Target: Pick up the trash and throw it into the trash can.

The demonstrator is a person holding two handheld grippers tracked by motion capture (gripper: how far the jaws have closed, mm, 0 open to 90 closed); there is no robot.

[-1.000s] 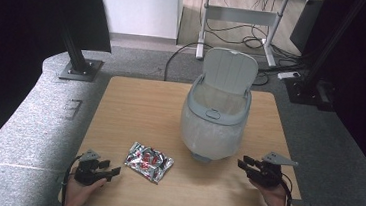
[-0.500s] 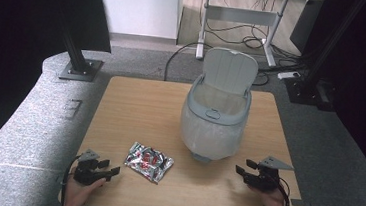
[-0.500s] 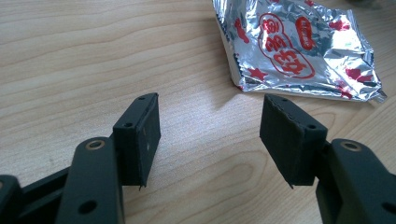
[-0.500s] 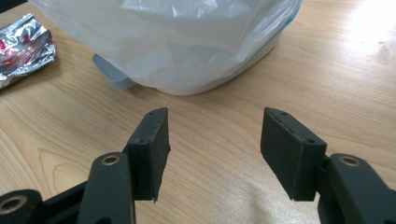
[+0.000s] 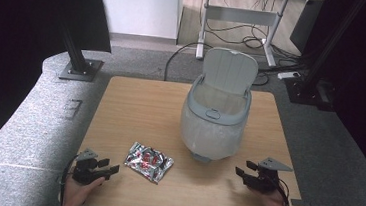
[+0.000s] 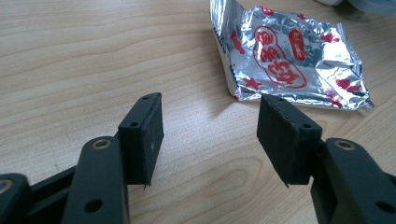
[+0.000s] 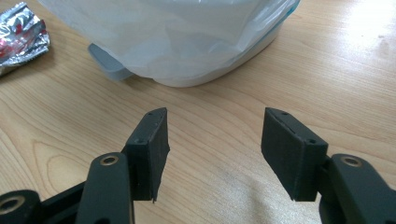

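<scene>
Both grippers sit low at the near edge of the wooden table point(image 5: 135, 104), each held in a hand. Left gripper point(image 5: 106, 168): jaws spread wide, nothing between them; in the left gripper view the pads point(image 6: 144, 135) hover just above bare wood. Right gripper point(image 5: 243, 169): jaws likewise parted and empty, pads point(image 7: 152, 149) over bare tabletop, grey three-cornered plate on top.

Silver foil snack packet point(image 5: 149, 161) with red print lies flat on the table, near the front edge, just beyond the left gripper's tips and apart from them. In the left gripper view the packet point(image 6: 289, 51) is crinkled, lying ahead and toward the right jaw, not touching.

Small grey-white trash bin point(image 5: 214, 121) stands right of centre, lid point(image 5: 229, 72) tipped up and back, white plastic liner point(image 5: 210, 135) draped over its outside. The packet lies near the bin's base, to its left. In the right gripper view the liner-covered bin point(image 7: 187, 37) stands close ahead of the open jaws, a corner of the packet point(image 7: 21, 30) at upper left.

Beyond the table: grey carpet, black stand legs, a desk with cables.
</scene>
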